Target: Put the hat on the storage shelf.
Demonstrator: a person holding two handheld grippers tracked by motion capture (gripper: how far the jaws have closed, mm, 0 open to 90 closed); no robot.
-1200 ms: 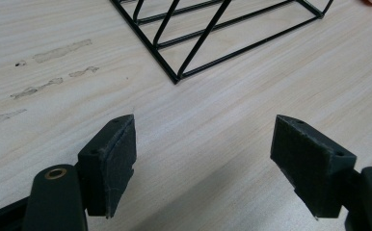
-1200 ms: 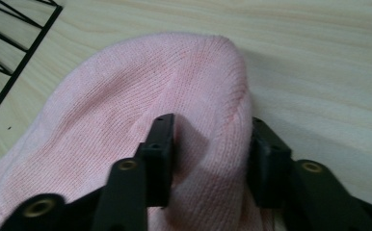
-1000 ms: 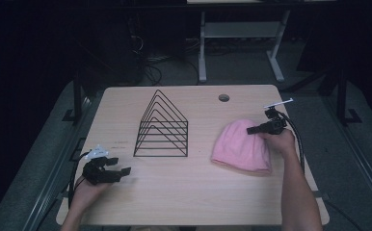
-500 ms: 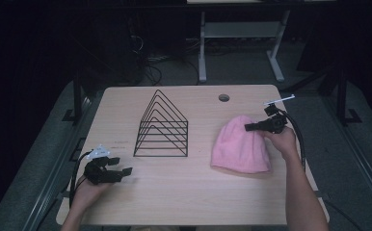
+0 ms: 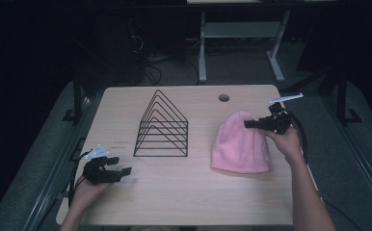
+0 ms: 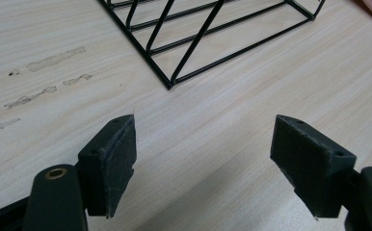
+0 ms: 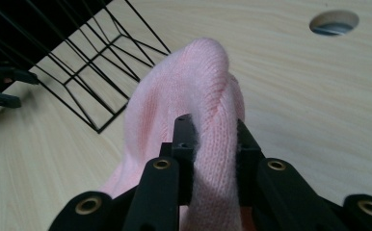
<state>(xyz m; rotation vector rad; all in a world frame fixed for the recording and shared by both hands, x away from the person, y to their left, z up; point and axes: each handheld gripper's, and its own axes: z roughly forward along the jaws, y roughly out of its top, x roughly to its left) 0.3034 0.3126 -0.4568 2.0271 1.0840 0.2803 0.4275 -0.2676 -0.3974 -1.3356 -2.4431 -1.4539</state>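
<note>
A pink knitted hat (image 5: 239,144) lies on the right half of the wooden table (image 5: 174,192). My right gripper (image 5: 248,124) is shut on a fold of the hat near its top and lifts that part off the table. In the right gripper view the pink hat (image 7: 193,91) bulges up between the two black pads (image 7: 184,144), with the gripper (image 7: 215,144) pinching it. My left gripper (image 5: 122,170) rests open at the table's front left, its jaws wide apart over bare wood in the left gripper view (image 6: 203,154), nothing between them.
A black wire rack (image 5: 162,127) of nested triangles stands in the middle of the table, between the two hands; its near corner (image 6: 169,84) is just ahead of the left gripper. A round cable hole (image 5: 223,97) sits at the back right of the table.
The right gripper has risen with the hat's top pinched in it, pulling the pink fabric up into a peak. The left gripper has stayed put.
</note>
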